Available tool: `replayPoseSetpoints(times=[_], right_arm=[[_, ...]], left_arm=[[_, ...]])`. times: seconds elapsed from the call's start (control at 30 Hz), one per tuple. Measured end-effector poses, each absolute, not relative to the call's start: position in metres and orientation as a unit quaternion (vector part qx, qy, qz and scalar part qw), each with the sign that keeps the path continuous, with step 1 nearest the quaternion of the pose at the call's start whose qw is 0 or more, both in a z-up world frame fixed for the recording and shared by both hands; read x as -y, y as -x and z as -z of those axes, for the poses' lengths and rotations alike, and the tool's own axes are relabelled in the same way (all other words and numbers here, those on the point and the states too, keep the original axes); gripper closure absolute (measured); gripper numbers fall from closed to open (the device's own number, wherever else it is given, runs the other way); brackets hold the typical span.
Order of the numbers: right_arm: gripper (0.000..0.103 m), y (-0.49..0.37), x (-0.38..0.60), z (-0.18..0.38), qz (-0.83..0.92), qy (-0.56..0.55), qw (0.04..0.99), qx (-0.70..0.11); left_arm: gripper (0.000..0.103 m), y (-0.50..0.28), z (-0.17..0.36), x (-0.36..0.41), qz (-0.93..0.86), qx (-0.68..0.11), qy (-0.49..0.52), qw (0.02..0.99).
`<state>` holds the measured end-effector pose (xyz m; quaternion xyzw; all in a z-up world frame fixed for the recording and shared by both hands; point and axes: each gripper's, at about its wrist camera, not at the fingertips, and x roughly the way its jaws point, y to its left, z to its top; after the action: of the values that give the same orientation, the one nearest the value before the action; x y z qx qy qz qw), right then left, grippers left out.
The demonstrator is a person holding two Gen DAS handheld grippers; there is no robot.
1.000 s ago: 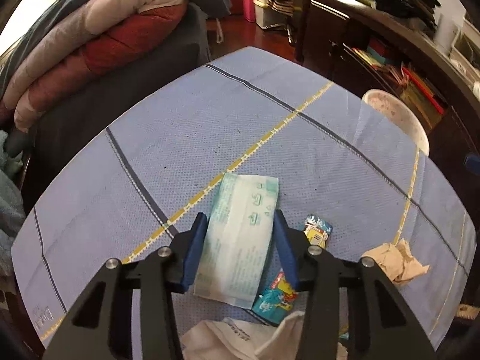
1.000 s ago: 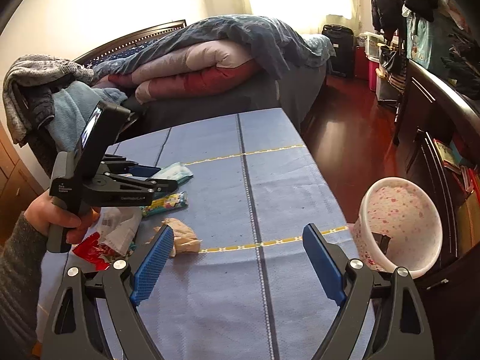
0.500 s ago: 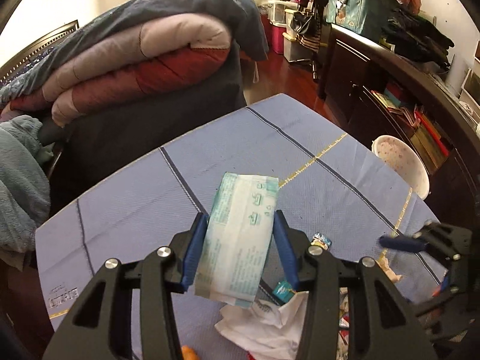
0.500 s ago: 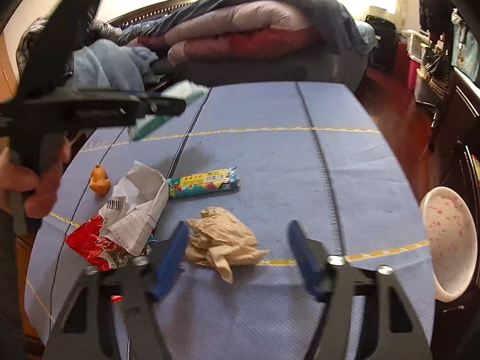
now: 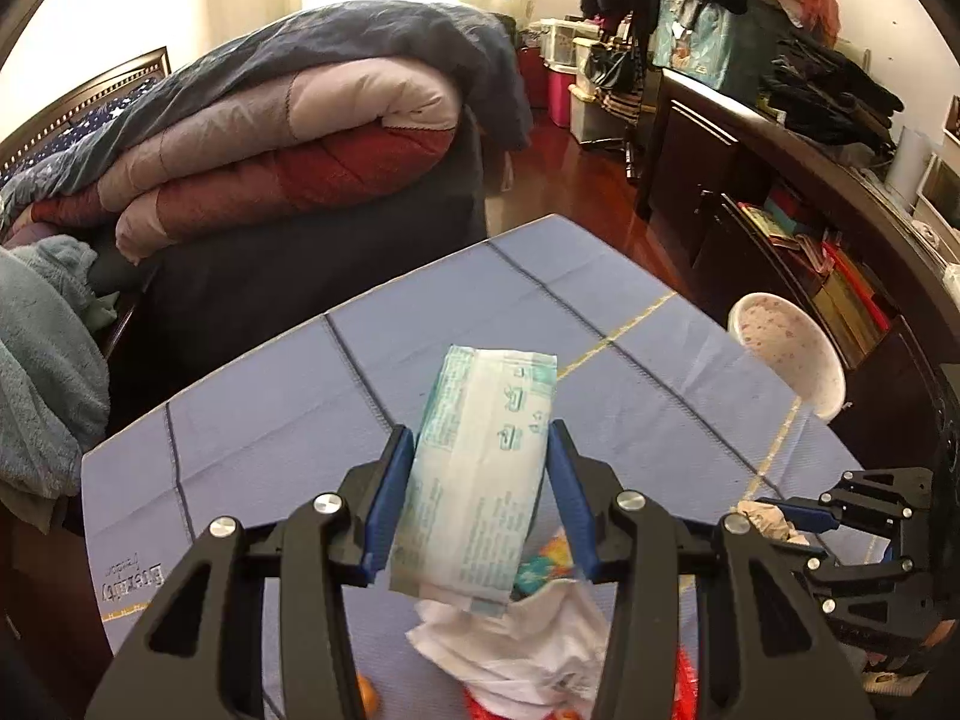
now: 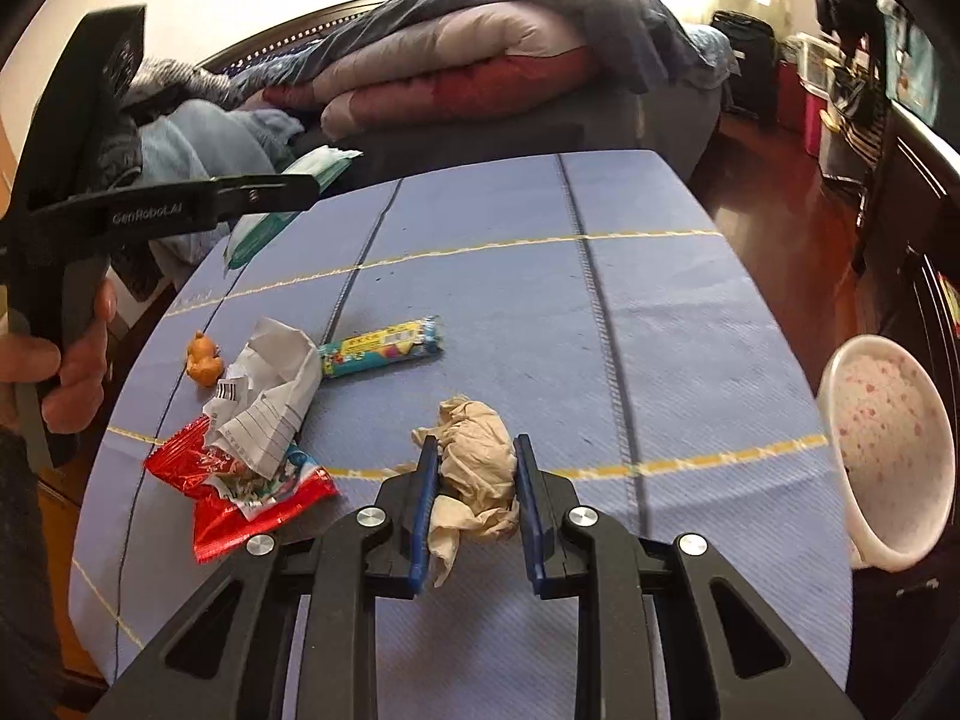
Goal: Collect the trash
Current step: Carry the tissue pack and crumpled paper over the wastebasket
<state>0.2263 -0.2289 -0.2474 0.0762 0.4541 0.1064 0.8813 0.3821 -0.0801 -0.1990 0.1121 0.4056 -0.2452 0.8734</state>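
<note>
My left gripper [image 5: 477, 462] is shut on a pale green tissue pack [image 5: 480, 468] and holds it well above the blue table; the pack also shows in the right wrist view [image 6: 288, 204]. My right gripper [image 6: 471, 468] is shut on a crumpled beige napkin [image 6: 477, 468] that rests on the table. A white bin [image 6: 888, 456] with pink specks stands beside the table's right edge; it also shows in the left wrist view [image 5: 786, 348].
On the blue table [image 6: 600, 300] lie a candy tube [image 6: 381, 348], crumpled lined paper [image 6: 270, 402], a red wrapper [image 6: 240, 498] and a small orange toy [image 6: 204, 357]. A bed with folded quilts [image 6: 456, 60] stands beyond the table. Dark cabinets [image 5: 780, 210] line the right.
My left gripper has lifted the tissue pack off the table. My right gripper has moved left to the beige napkin and closed around it.
</note>
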Motion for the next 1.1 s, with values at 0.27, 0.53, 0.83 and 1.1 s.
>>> replayPoseSetpoints(times=[0.27, 0.53, 0.83, 1.1], right_arm=[[0.079, -0.21, 0.255, 0.234, -0.096, -0.096, 0.887, -0.442], [0.079, -0.193, 0.286, 0.228, -0.079, -0.117, 0.892, -0.43], [0.079, -0.18, 0.327, 0.222, -0.05, -0.142, 0.898, -0.413], [0.079, -0.168, 0.375, 0.222, -0.009, -0.167, 0.901, -0.401]], left_arm=[[0.057, -0.36, 0.186, 0.113, 0.268, -0.389, -0.118, 0.873], [0.057, -0.339, 0.176, 0.162, 0.299, -0.375, -0.132, 0.868], [0.057, -0.326, 0.171, 0.216, 0.329, -0.365, -0.147, 0.858], [0.057, -0.319, 0.172, 0.268, 0.364, -0.359, -0.154, 0.845]])
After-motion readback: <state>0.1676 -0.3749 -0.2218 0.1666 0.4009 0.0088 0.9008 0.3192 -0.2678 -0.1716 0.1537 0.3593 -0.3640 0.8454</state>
